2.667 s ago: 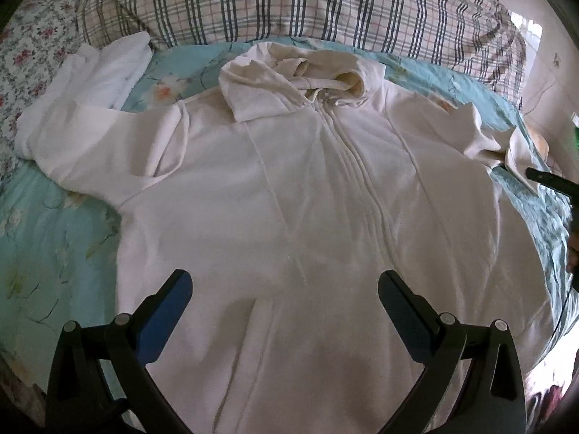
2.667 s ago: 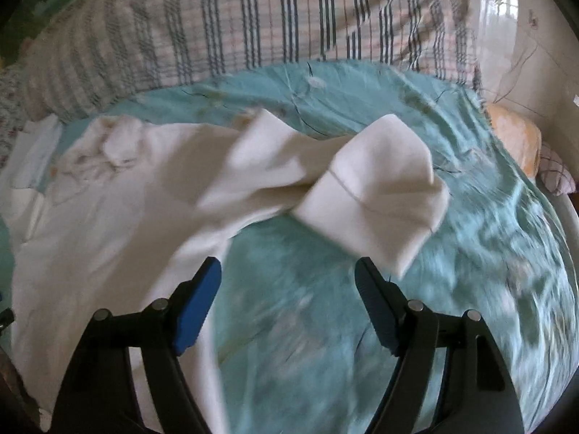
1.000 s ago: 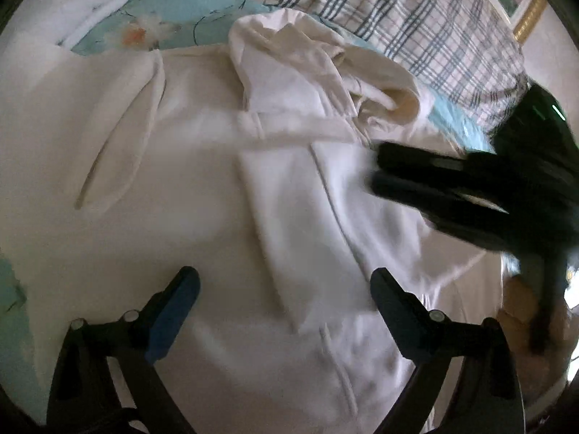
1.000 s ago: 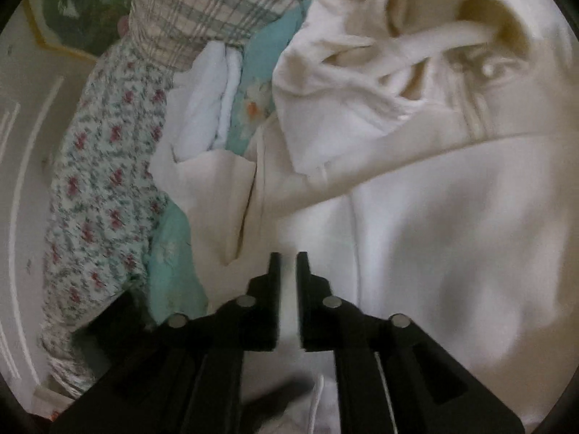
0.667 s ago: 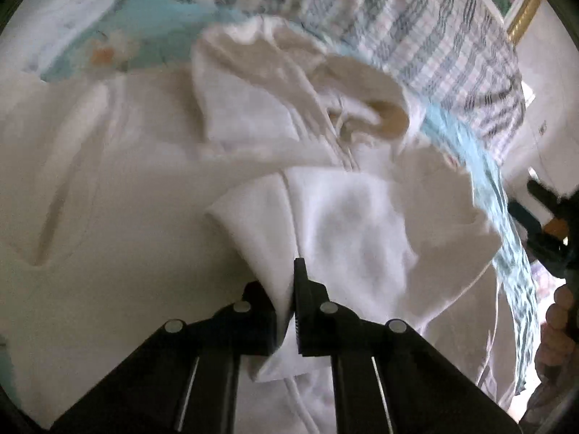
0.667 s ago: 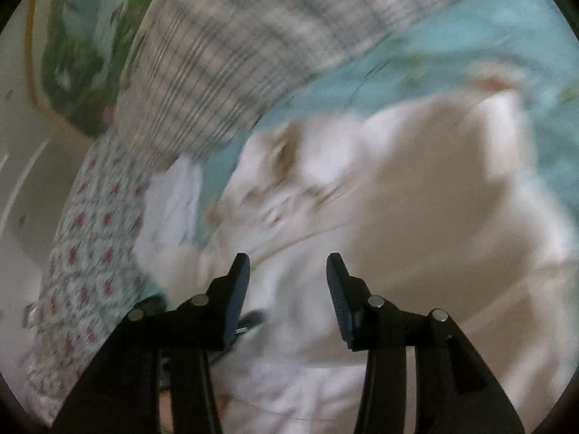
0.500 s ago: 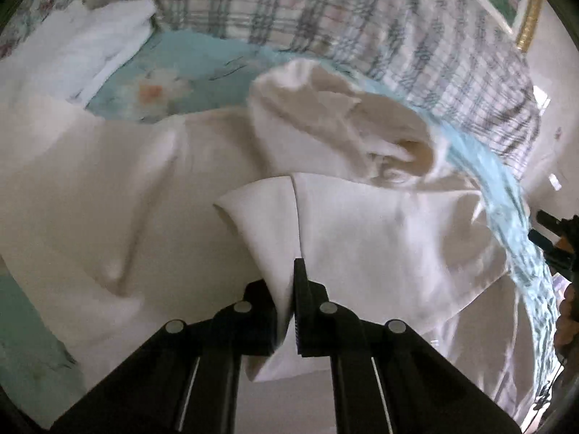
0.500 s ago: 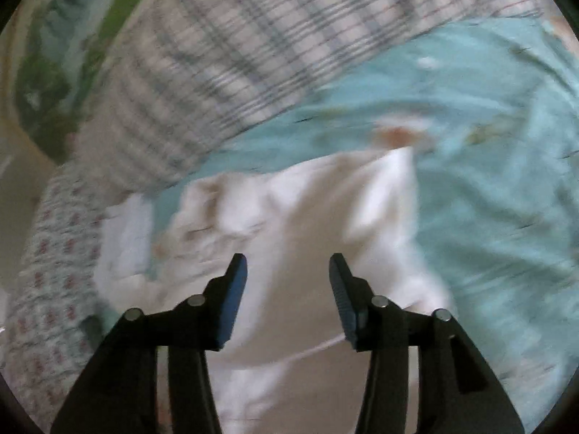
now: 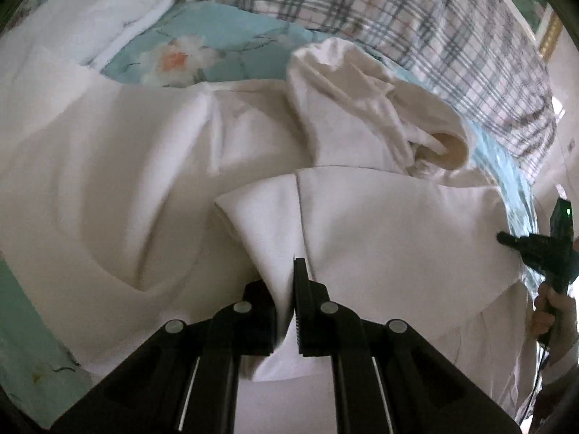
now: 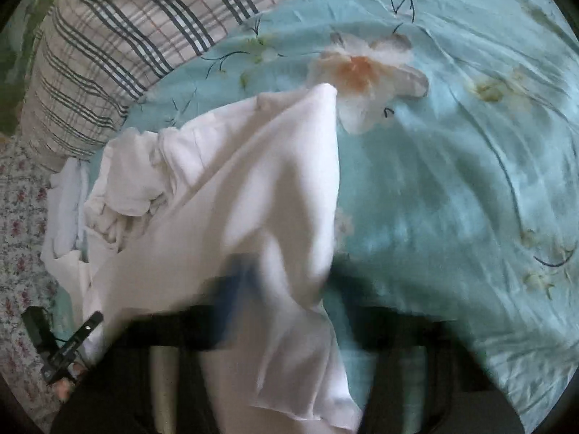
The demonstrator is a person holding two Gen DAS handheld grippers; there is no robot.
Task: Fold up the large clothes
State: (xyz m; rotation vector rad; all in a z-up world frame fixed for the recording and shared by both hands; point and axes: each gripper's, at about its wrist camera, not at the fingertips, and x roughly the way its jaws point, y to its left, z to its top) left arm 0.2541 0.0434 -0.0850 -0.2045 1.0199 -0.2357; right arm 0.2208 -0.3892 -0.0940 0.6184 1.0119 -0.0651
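A cream zip hoodie (image 9: 108, 199) lies front up on the bed, its hood (image 9: 362, 108) bunched toward the pillows. My left gripper (image 9: 286, 289) is shut on the cuff end of a sleeve (image 9: 380, 235) that is folded across the chest. In the right wrist view the hoodie's side edge (image 10: 253, 188) rises in a fold. My right gripper (image 10: 289, 289) is blurred, its jaws closing with that cloth between them and still apart. The right gripper (image 9: 535, 246) also shows at the hoodie's right side, in a hand (image 9: 550, 311).
A teal flowered sheet (image 10: 452, 181) covers the bed. A plaid quilt (image 9: 398, 11) lies along the far side. A white folded garment (image 9: 101, 18) sits at the far left, beside a flowered pillow (image 10: 18, 217). The left gripper (image 10: 68, 347) shows at that view's lower left.
My left gripper shut on the sleeve's cuff and holds it over the chest. My right gripper swung from over the chest out to the hoodie's right edge, where cloth now stands between its jaws.
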